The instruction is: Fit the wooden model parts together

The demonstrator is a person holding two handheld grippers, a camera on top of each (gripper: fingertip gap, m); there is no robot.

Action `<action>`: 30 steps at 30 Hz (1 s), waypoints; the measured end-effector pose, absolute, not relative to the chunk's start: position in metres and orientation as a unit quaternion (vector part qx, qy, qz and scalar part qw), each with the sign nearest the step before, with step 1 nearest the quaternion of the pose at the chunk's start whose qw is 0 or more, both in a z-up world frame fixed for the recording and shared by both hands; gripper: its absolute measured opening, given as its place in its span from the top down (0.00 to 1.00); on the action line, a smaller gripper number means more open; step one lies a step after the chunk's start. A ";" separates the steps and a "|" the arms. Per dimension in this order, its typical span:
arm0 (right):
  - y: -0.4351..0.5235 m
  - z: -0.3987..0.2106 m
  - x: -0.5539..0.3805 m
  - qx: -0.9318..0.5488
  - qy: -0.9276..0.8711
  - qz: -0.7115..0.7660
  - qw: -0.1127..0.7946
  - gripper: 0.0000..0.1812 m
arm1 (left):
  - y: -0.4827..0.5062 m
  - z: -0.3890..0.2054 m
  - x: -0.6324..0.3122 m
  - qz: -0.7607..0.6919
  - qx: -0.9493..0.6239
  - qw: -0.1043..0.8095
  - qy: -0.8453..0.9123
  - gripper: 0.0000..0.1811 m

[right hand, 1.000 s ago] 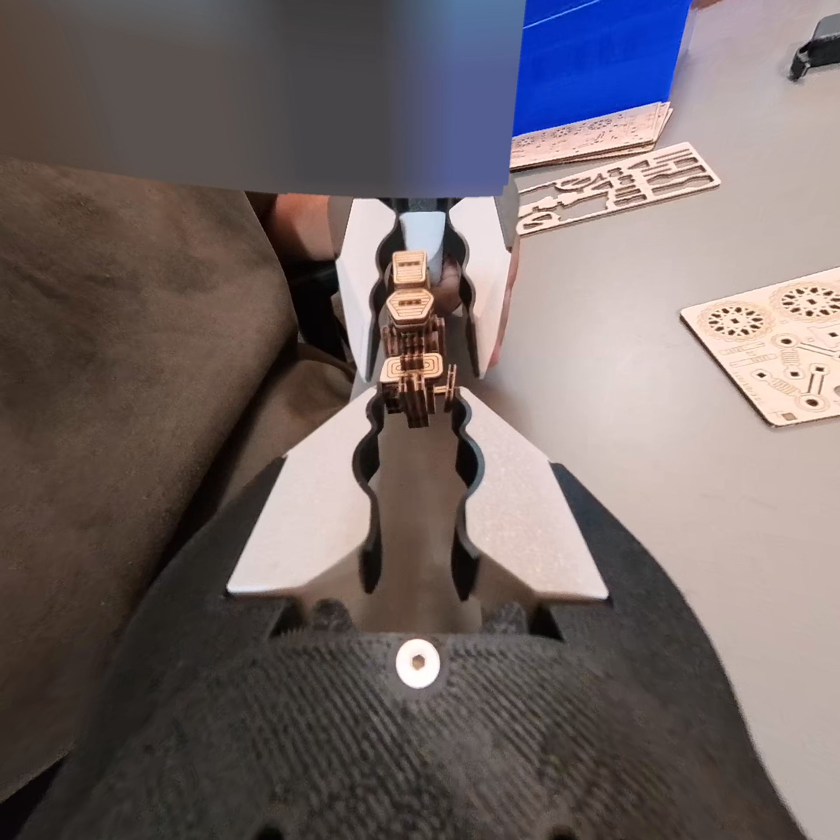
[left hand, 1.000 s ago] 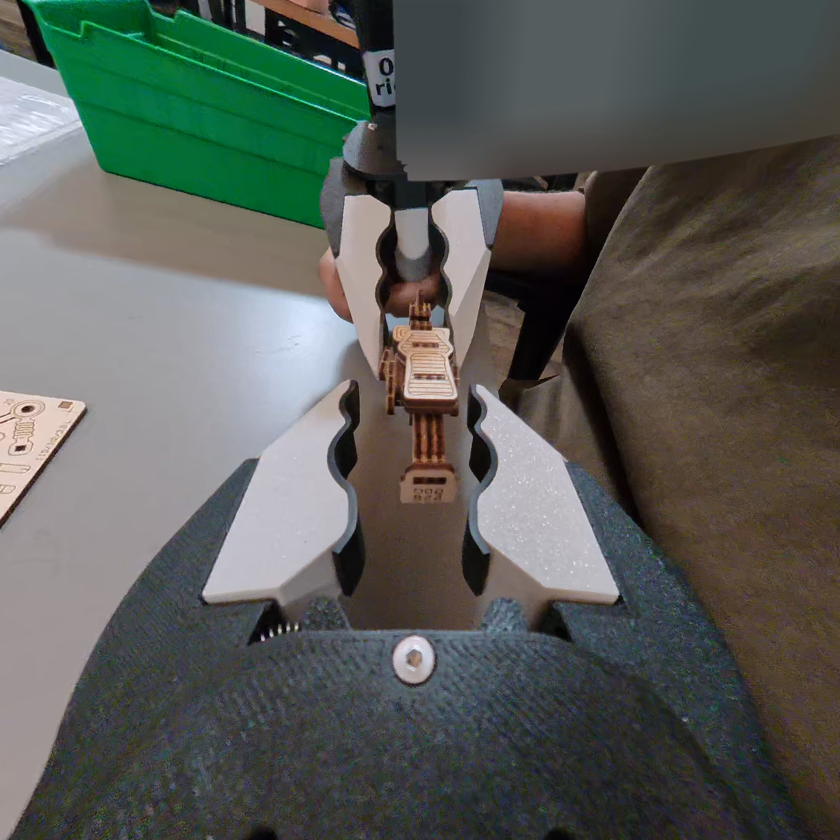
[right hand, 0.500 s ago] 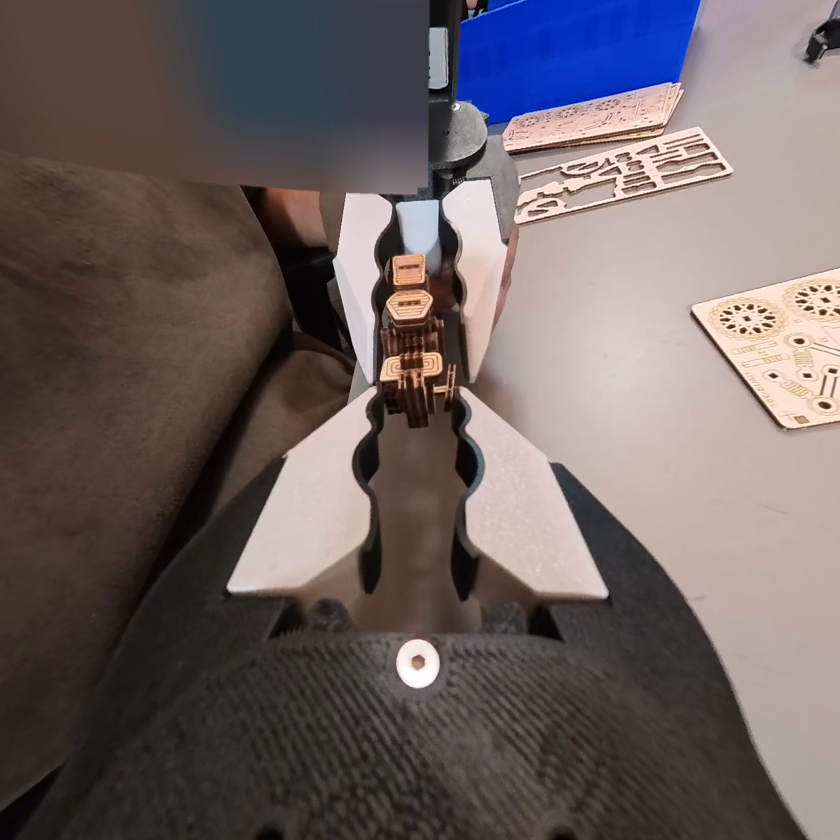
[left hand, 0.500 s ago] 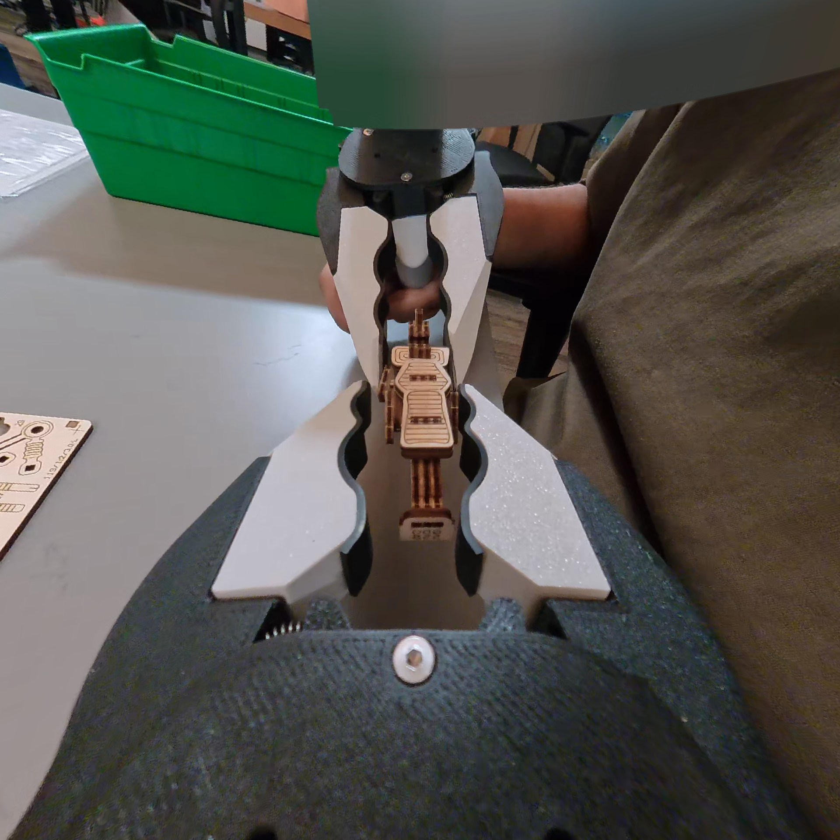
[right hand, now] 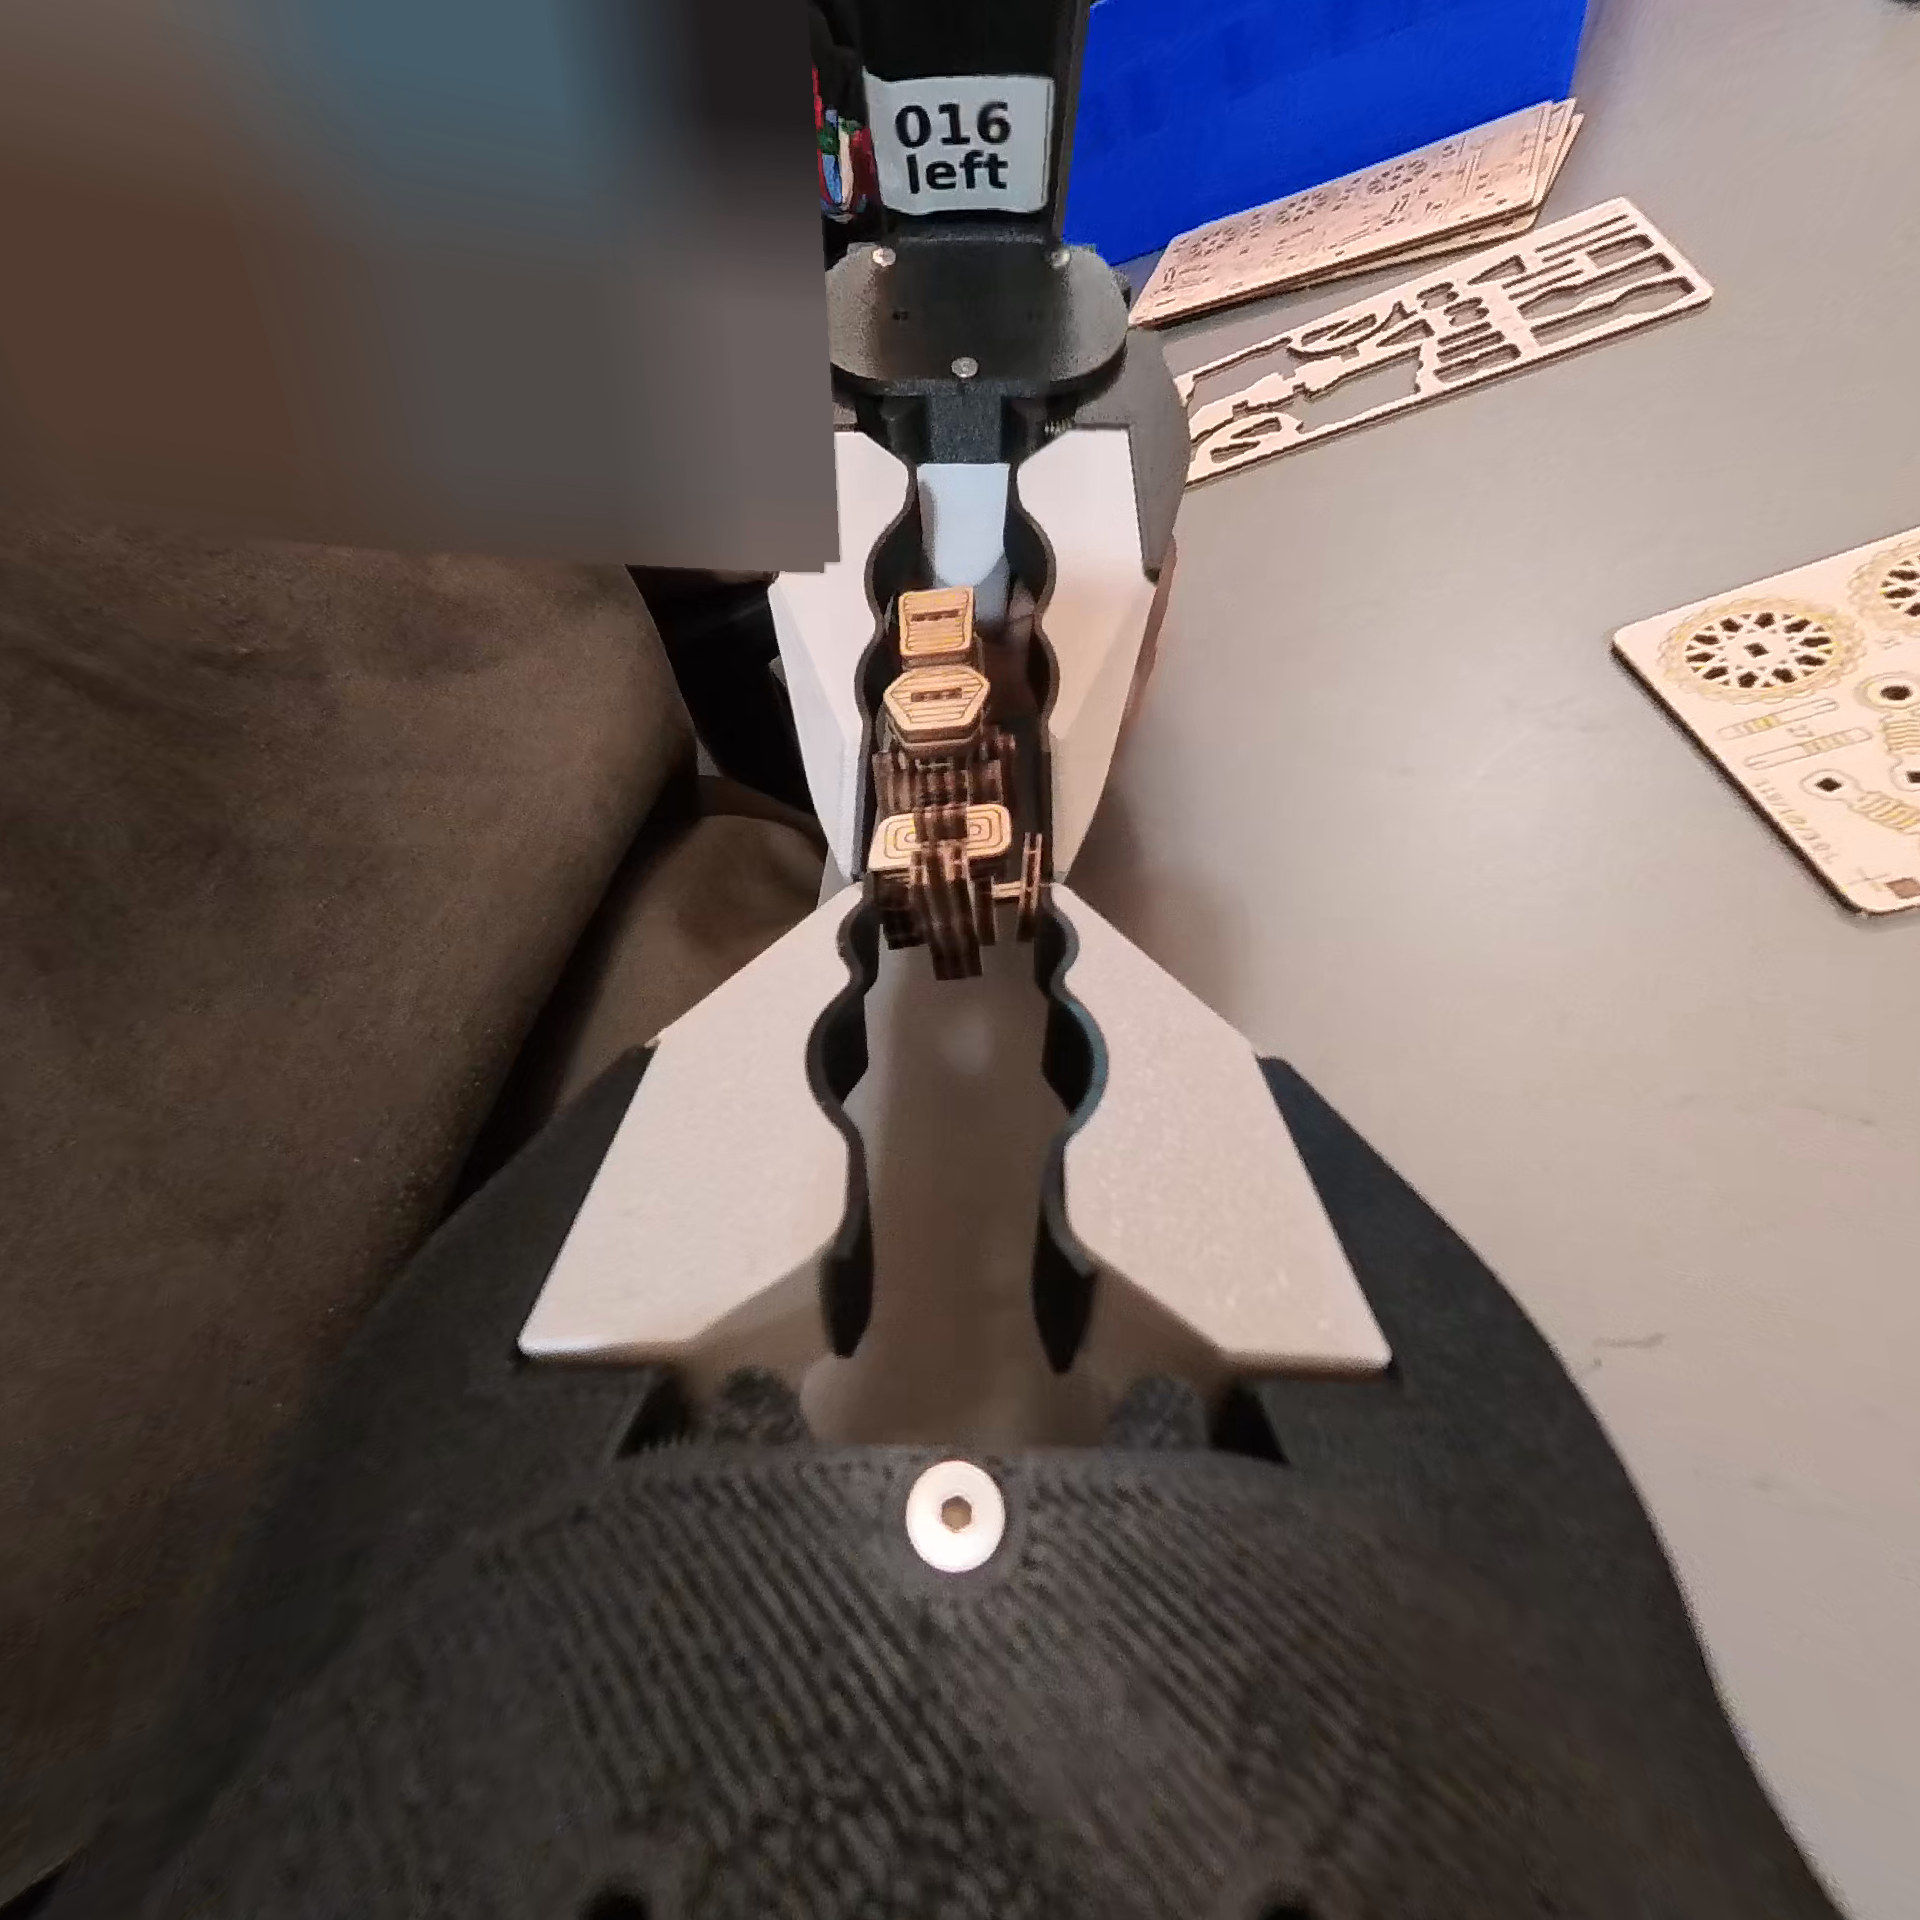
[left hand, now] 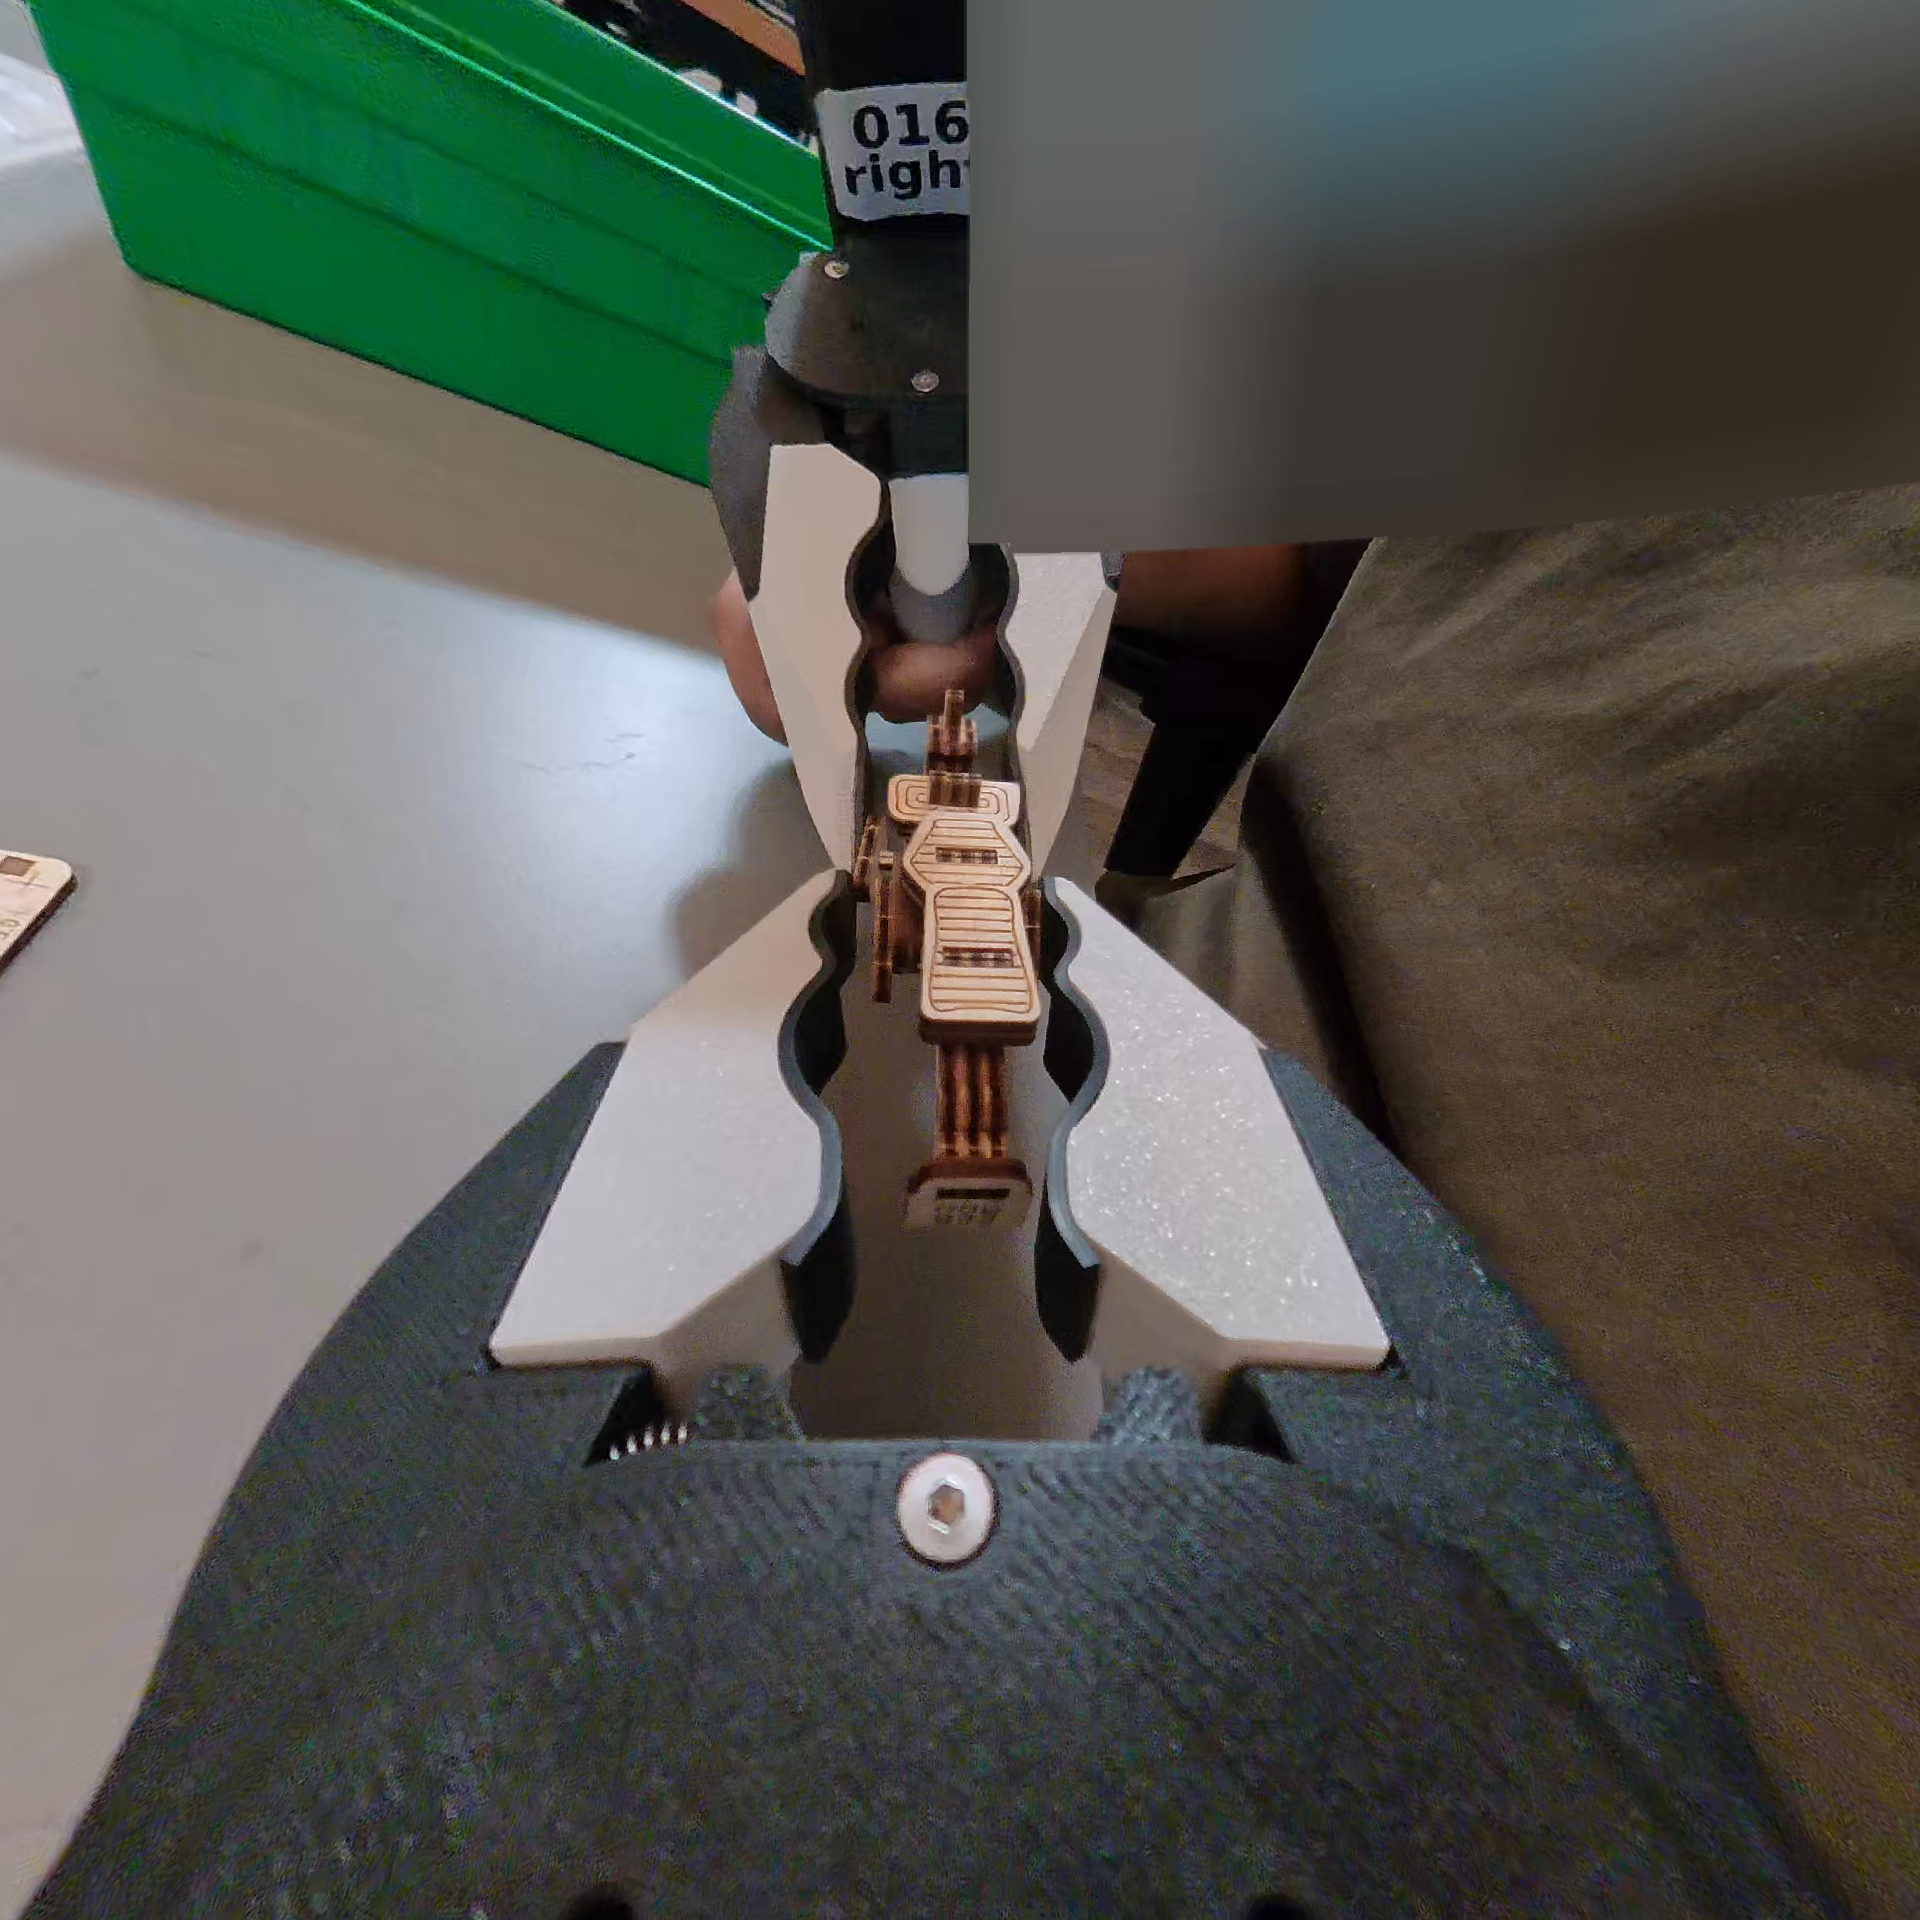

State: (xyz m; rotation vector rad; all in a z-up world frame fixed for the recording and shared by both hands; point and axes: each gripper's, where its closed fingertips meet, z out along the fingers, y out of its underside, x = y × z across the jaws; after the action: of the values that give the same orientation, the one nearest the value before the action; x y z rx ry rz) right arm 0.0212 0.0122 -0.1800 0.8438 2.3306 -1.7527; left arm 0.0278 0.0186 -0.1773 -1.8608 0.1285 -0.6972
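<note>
A small wooden model (left hand: 966, 935) of layered laser-cut parts is held in the air between my two grippers, which face each other tip to tip. My left gripper (left hand: 945, 894) is shut on it, and the model's near end reaches back between the left fingers (left hand: 686, 1143). My right gripper (right hand: 951, 904) is shut on the other end of the model (right hand: 940, 862). The right gripper's white fingers (left hand: 805, 623) show beyond the model in the left wrist view. A hand shows behind them.
The grey table (left hand: 312, 779) carries a green bin (left hand: 416, 239) and a wooden sheet corner (left hand: 26, 904). A blue bin (right hand: 1299, 125), stacked sheets (right hand: 1351, 239), a punched-out sheet (right hand: 1455, 343) and a gear sheet (right hand: 1787, 727) lie right. The person's olive-clothed body (left hand: 1558, 1039) is close. The tips of both grippers are at nearly the same place.
My left gripper's fingers have narrowed onto the model, and the model now sits deeper between them. My right gripper has kept its hold on the far end.
</note>
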 end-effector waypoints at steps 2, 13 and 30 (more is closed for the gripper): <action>0.012 -0.180 0.021 0.279 0.765 -0.577 0.056 0.85 | 0.019 -0.177 0.028 -0.291 -0.785 0.545 0.055 0.82; 0.016 -0.175 0.016 0.301 0.746 -0.591 0.066 0.85 | 0.021 -0.173 0.022 -0.298 -0.778 0.553 0.027 0.83; 0.016 -0.170 0.013 0.280 0.758 -0.589 0.013 0.85 | 0.021 -0.168 0.019 -0.255 -0.773 0.577 0.065 0.84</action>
State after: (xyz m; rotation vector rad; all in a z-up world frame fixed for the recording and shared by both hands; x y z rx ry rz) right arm 0.0133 0.0156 -0.1698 0.8712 2.3618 -1.8368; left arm 0.0193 0.0210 -0.1681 -1.8102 0.1527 -0.5964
